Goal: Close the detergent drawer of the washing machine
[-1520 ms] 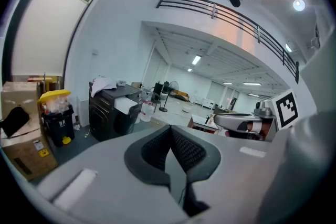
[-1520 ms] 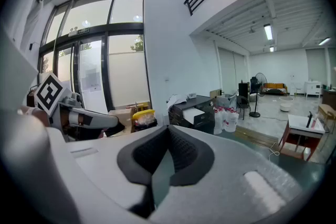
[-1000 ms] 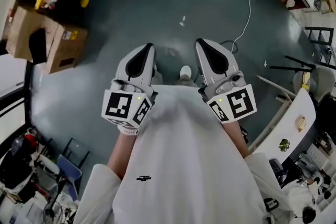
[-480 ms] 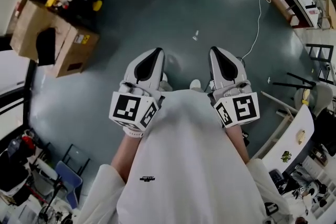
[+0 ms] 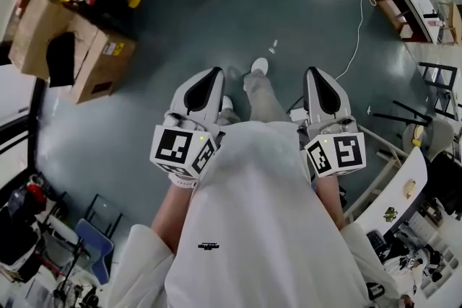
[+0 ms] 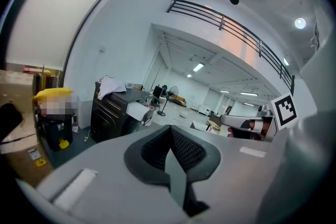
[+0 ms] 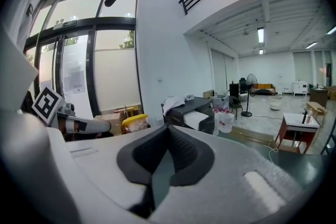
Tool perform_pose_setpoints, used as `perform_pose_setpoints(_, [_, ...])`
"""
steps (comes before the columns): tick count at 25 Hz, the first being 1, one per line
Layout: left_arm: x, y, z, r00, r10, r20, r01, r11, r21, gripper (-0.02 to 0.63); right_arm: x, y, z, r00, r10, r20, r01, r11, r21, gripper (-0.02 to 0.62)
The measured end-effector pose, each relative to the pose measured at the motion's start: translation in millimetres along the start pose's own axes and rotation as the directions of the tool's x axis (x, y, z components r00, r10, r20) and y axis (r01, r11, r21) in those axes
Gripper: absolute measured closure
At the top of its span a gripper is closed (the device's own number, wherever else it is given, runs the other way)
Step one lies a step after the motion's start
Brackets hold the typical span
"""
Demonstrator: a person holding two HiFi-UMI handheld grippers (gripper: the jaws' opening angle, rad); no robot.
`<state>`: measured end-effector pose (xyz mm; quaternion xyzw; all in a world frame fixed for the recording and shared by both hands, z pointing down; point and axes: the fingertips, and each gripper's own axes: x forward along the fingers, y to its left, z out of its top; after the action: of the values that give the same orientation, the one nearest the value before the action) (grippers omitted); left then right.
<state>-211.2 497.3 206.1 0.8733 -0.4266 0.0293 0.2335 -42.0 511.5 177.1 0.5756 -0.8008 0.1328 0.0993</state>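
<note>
The person is holding both white plastic tools close against a white shirt [image 5: 253, 220], over a glossy grey-green floor [image 5: 144, 126]. The left gripper [image 5: 211, 73] is pointing forward at the left of the head view, and the right gripper [image 5: 315, 71] is pointing forward beside it, the two well apart. One trouser leg is extending between them, ending in a white shoe [image 5: 258, 66].

In the left gripper view, the left gripper [image 6: 170, 129] is showing its black ribbed pads [image 6: 189, 150] pressing together at the tips, with nothing between them. In the right gripper view, the right gripper [image 7: 167, 128] is likewise showing its pads [image 7: 184, 153] meeting at the tips on nothing.

A black box-shaped appliance [image 7: 191, 107] is standing far ahead against the white wall, also showing in the left gripper view [image 6: 113, 110]. A white slab-shaped part [image 7: 198, 119] is projecting from its front; whether this is the detergent drawer cannot be told. Neither gripper is touching the appliance.

A brown cardboard box [image 5: 94, 61] is lying at the left of the floor, and a thin white cable [image 5: 354, 18] is trailing at the right.
</note>
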Motion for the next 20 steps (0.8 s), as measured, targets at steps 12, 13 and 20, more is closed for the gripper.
perform_pose_setpoints(12, [92, 34, 44, 0.998, 0.054, -0.022, -0.054, 0.998, 0.027, 0.589, 93, -58, 24, 0.999, 0.042, 0.012, -0.042, 0.998, 0.039, 0.594])
perform_pose_setpoints(13, [104, 37, 51, 0.998, 0.058, -0.024, -0.057, 0.998, 0.032, 0.589, 103, -66, 29, 0.999, 0.044, 0.014, -0.044, 0.998, 0.042, 0.594])
perform_pose_setpoints(20, [199, 26, 96, 0.998, 0.050, -0.032, -0.048, 0.996, 0.073, 0.589, 160, -143, 64, 0.997, 0.068, 0.029, -0.069, 0.997, 0.040, 0.594])
